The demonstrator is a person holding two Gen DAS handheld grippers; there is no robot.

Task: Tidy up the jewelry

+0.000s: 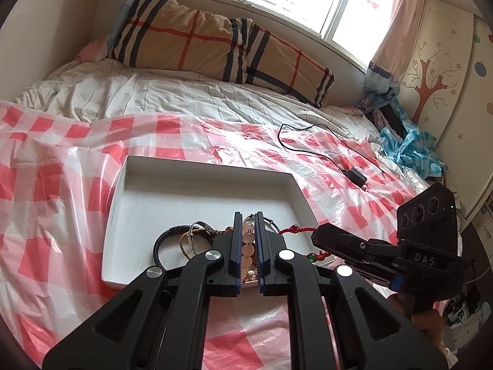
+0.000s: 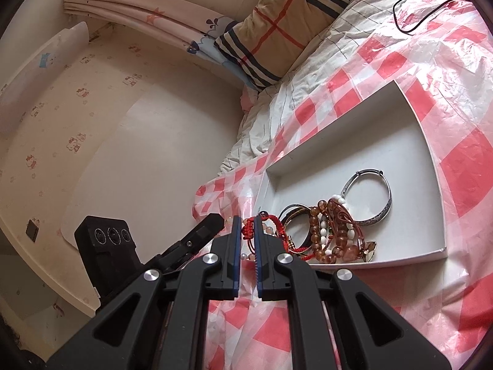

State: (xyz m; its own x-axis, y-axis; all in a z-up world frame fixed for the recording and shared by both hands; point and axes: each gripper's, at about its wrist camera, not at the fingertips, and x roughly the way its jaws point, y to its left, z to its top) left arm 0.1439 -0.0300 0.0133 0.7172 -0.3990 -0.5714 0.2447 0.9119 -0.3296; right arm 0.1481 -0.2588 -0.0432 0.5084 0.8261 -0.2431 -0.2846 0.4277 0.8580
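Observation:
A white tray (image 1: 197,185) lies on the red-checked plastic sheet on the bed and holds a pile of bracelets. My left gripper (image 1: 247,219) is shut on a pink bead bracelet (image 1: 248,240) over the tray's near edge. My right gripper (image 2: 247,220) is shut on a red cord bracelet (image 2: 249,229) at the tray's near left corner (image 2: 262,209). In the right wrist view, amber bead bracelets (image 2: 336,231), a silver bangle (image 2: 369,197) and a dark band (image 2: 295,215) lie in the tray. A black leather band (image 1: 166,240) shows in the left wrist view.
A black charger and cable (image 1: 354,175) lie on the sheet beyond the tray. A plaid pillow (image 1: 209,40) sits at the bed's head. A blue cloth (image 1: 406,151) lies at the far right. The wall (image 2: 123,154) borders the bed's left side.

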